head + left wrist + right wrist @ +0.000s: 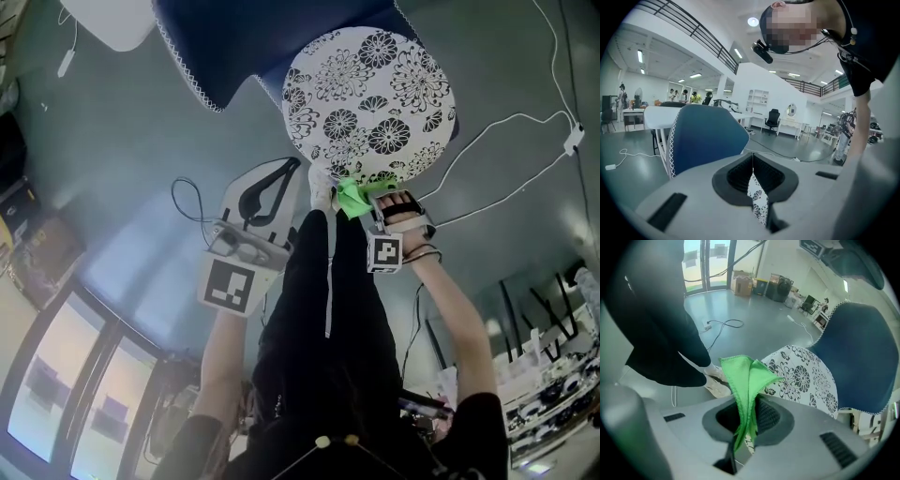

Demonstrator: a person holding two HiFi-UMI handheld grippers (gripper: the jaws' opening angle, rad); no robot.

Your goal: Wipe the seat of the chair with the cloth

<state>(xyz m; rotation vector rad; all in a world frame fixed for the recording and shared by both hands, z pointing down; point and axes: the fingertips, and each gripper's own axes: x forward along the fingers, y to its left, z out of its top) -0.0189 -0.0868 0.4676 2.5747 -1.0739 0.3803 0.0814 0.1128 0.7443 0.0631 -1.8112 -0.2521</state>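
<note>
One floral seat (pixel 370 98), grey floor (pixel 112 159) beneath; right gripper (pixel 746 417) pinching green cloth (pixel 747 376).

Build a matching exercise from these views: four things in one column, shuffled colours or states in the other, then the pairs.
1. cloth
2. seat
3. chair back
4. left gripper

A. dark blue
B. shut, nothing held
C. green, pinched in the right gripper
D. white with black flowers

Pairs: 1-C, 2-D, 3-A, 4-B
</note>
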